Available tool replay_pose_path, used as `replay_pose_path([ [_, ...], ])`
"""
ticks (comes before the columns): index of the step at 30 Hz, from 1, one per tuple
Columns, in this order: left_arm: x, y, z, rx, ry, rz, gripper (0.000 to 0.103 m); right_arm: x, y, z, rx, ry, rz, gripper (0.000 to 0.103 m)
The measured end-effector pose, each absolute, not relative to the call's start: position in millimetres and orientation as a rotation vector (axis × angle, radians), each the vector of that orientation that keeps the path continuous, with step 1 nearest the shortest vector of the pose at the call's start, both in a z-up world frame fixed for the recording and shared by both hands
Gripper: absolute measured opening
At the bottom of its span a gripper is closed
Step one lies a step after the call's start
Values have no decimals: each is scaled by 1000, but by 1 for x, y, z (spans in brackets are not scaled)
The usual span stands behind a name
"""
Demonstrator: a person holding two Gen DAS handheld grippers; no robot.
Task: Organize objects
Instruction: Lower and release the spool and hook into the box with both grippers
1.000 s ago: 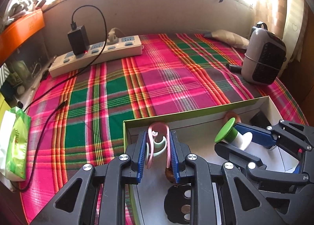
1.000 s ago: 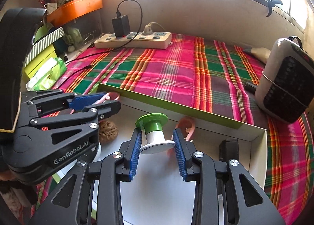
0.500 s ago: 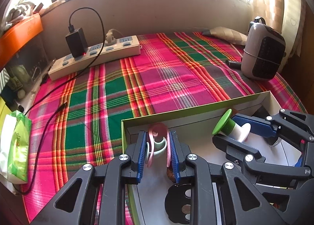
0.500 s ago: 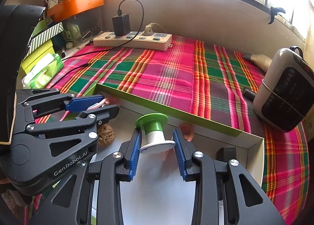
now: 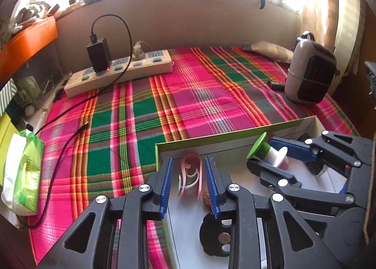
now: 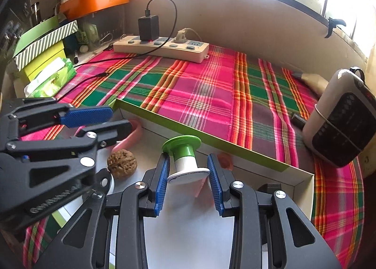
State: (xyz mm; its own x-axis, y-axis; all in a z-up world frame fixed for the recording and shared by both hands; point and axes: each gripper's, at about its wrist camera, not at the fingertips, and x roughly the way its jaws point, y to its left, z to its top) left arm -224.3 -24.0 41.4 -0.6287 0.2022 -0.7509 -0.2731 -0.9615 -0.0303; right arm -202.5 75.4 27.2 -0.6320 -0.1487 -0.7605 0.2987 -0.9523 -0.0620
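Your left gripper point(image 5: 189, 181) is opening: pads clear of the pink clip point(image 5: 190, 176), which sits blurred between them in the tray's point(image 5: 211, 136) near-left corner. Your right gripper point(image 6: 189, 182) is clamped on the white base of the green-topped spool point(image 6: 185, 159), mid-tray. A walnut point(image 6: 122, 166) lies just left. Tray on plaid cloth point(image 5: 188, 95).
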Motion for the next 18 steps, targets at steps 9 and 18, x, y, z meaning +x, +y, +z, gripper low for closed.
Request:
replay_pose_path([
  [9, -211, -48, 53, -1146, 2, 2665, 27, -205, 64, 25, 1208, 295, -2589, 35],
  [18, -205, -56, 52, -1152, -33, 2671, 27, -209, 59, 18, 1258, 315, -2558, 35],
])
